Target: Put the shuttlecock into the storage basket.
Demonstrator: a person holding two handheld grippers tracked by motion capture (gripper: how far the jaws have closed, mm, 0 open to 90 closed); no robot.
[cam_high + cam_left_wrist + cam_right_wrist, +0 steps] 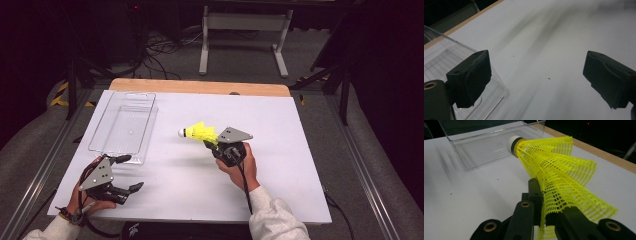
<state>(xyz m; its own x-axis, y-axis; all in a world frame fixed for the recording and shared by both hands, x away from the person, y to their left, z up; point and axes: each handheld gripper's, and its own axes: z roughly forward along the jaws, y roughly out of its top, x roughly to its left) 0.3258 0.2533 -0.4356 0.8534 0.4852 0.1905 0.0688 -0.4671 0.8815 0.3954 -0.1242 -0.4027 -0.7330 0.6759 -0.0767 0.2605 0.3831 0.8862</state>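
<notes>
- Your right gripper [210, 142] clamps the yellow shuttlecock [198, 133] by its mesh skirt, above the white table [280, 150].
- Its long axis runs toward the clear tray [122, 127] — white cork [513, 143] leading.
- Your left gripper [127, 174] gapes empty beside that tray.

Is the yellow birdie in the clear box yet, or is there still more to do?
Not yet. Done: the right gripper has pinched the yellow shuttlecock by its net skirt and holds it above the white table. In hand: its white tip points toward the clear box. Left, probably: carrying it over and dropping it in, since the box looks empty. The left gripper waits open beside the box.
</notes>
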